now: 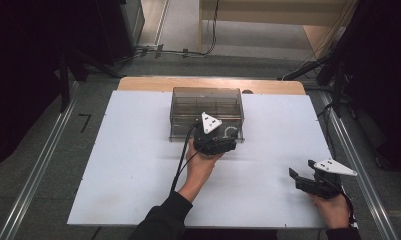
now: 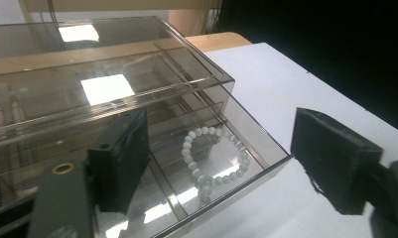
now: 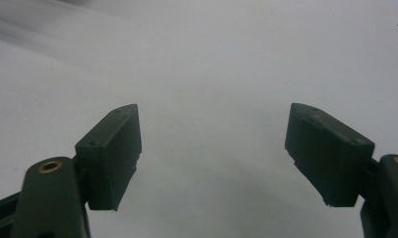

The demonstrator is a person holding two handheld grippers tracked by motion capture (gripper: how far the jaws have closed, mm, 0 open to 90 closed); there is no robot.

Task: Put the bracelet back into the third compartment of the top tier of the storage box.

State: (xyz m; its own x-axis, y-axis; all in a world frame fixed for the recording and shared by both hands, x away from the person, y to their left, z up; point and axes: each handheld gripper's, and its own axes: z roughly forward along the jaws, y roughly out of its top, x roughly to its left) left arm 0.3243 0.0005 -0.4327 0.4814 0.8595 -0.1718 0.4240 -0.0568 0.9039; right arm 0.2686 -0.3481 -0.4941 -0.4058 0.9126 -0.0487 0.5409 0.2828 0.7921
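**Bracelet lying in the open drawer**

My left tongs (image 2: 216,163) sit nearest the lens, spread wide and empty. Right tongs (image 1: 303,176) also spread, idle over the white bench (image 1: 128,165). The smoky plastic drawer box (image 1: 206,107) stands mid-bench, drawer pulled out. The pale bead bracelet (image 2: 215,157) lies in its front compartment, untouched. I judge placing done; next, push the drawer shut squarely.

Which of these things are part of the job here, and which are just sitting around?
In the job:
- bracelet, lying in the open drawer
- clear box
- left gripper, open over the drawer

Just about:
- right gripper, open over bare table
- cables on the floor
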